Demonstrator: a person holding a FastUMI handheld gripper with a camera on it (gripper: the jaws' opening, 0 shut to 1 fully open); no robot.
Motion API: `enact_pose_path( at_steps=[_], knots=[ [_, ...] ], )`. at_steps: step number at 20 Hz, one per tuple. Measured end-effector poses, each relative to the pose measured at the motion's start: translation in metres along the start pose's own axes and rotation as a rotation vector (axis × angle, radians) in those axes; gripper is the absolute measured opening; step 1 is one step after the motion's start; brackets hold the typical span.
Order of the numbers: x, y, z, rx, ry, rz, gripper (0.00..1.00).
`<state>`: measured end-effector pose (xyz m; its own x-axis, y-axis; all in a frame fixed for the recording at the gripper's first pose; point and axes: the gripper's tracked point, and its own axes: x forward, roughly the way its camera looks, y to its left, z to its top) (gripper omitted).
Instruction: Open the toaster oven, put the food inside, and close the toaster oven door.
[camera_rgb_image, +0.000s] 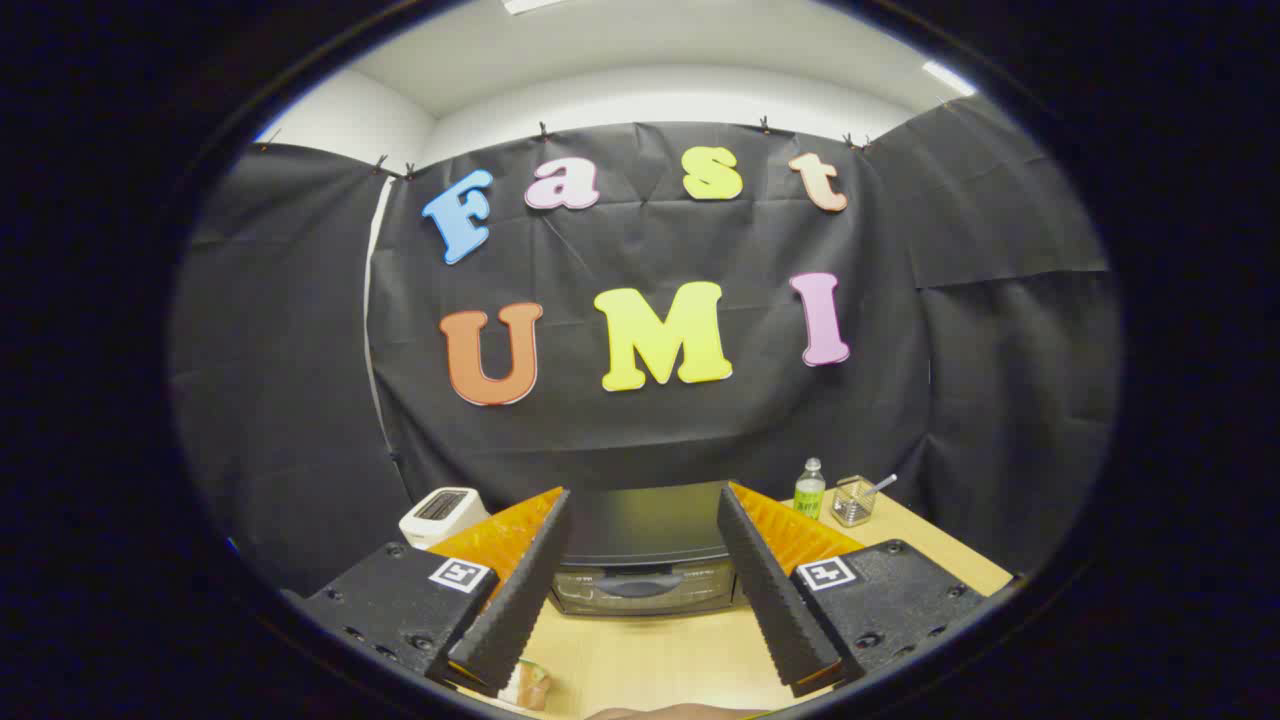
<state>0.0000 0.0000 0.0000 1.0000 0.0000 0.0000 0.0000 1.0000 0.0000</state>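
Here the gripper (645, 590) sits low in the middle of the frame and points straight ahead, a bit above the table (650, 650). Its two fingers (515, 590) are spread wide apart and hold nothing. They lean away from each other, with their tips high and their thick ends low in the frame.

The toaster oven (645, 560) stands on the table just beyond the fingers, and you see it in the gap between them. Its dark top is flat and its door looks shut. It sits in the lower middle of the frame, up against the black booth wall (650, 420).

A white toaster (443, 513) stands at the lower left, just left of the left finger. A small bottle with a green label (809, 489) stands at the lower right, past the right finger. Right beside the bottle is a little mesh cup (853, 500) with a spoon handle sticking out.

At the very bottom, under the left finger, a bit of food (528, 685) peeks out on the table, but it is too small to tell what it is.
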Motion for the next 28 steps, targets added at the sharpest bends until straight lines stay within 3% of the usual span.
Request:
enact_pose_path(
  at_steps=[7,10,14,17,24,28],
  knots=[
    [0.007,0.003,-0.007,-0.055,-0.021,0.004,0.96],
    [0.011,-0.002,-0.016,-0.021,-0.006,-0.023,0.97],
    [0.016,0.011,-0.016,-0.038,-0.039,0.02,0.96],
    [0.028,0.008,-0.02,-0.078,-0.063,0.003,0.96],
    [0.083,-0.003,-0.086,-0.136,0.078,-0.023,0.96],
    [0.118,-0.003,-0.134,-0.04,0.194,-0.011,0.97]
  ],
)
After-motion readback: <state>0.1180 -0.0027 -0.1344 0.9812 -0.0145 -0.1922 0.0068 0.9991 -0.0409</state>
